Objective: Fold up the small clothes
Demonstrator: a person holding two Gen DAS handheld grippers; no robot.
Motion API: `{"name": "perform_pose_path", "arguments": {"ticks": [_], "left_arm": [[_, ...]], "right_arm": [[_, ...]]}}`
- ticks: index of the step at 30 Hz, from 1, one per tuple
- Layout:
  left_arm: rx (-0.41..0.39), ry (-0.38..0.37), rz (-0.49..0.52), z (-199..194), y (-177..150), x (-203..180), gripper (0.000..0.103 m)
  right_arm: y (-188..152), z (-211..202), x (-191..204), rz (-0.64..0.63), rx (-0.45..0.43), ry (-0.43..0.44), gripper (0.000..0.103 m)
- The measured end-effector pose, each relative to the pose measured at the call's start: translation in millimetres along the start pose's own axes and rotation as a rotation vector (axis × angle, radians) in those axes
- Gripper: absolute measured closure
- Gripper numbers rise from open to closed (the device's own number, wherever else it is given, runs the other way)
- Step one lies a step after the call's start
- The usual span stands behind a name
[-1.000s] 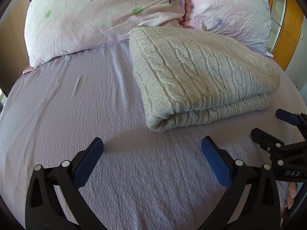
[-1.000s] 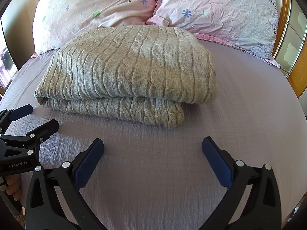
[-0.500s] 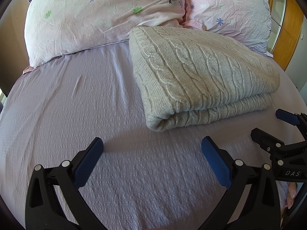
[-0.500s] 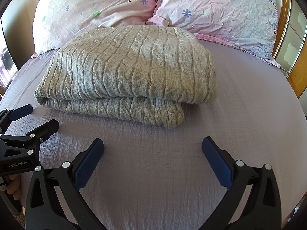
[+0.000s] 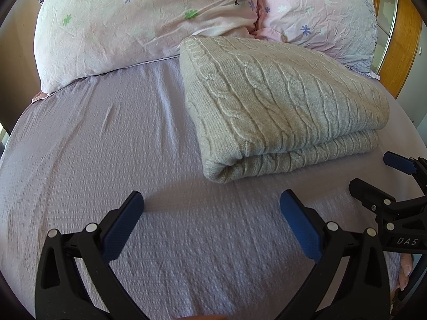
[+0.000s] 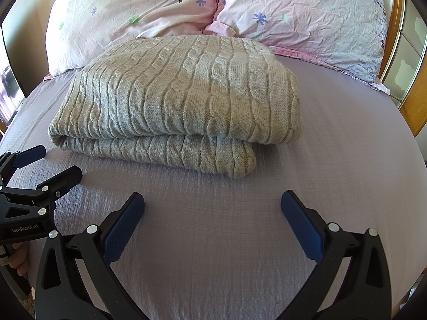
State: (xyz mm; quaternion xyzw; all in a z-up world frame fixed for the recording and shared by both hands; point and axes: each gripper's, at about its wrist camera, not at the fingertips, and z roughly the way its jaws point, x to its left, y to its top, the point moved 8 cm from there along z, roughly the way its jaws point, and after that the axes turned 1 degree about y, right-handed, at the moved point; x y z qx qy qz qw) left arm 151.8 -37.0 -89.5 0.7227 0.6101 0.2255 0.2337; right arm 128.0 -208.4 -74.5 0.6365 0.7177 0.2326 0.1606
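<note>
1. Grey-beige cable-knit wool, that is what the folded sweater [image 6: 176,98] is made of; it lies doubled over in a thick, tidy bundle on the lilac textured bedsheet [image 6: 333,160], its far edge just touching the two pink floral pillows [image 6: 165,13] at the head of the bed.
2. Both layers of the fold show along the near edge, the upper one overhanging the lower at the right corner. No sleeve or hem pokes out anywhere I can see.
3. Nearer the foot of the bed, the left gripper [image 5: 210,213] hovers over bare sheet with its blue-padded fingers [image 5: 122,229] spread wide and nothing between them.
4. Beside it, the right gripper [image 6: 212,213] is the same: fingers [image 6: 301,224] wide apart, holding nothing, apart from the knit.
5. From where I stand, this garment looks finished. I would guess little is left beyond perhaps squaring that offset corner, or moving on to another piece, though no other clothes show on the bed.
</note>
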Motion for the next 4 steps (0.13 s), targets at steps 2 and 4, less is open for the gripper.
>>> {"name": "perform_pose_path", "arguments": {"ticks": [2,4], "left_arm": [[0.0,0.0,0.0,0.1,-0.1,-0.2,0.002],[0.0,0.0,0.0,0.1,0.0,-0.1,0.002]], "right_arm": [[0.0,0.0,0.0,0.0,0.0,0.0,0.001],[0.0,0.0,0.1,0.0,0.0,0.0,0.001]]}}
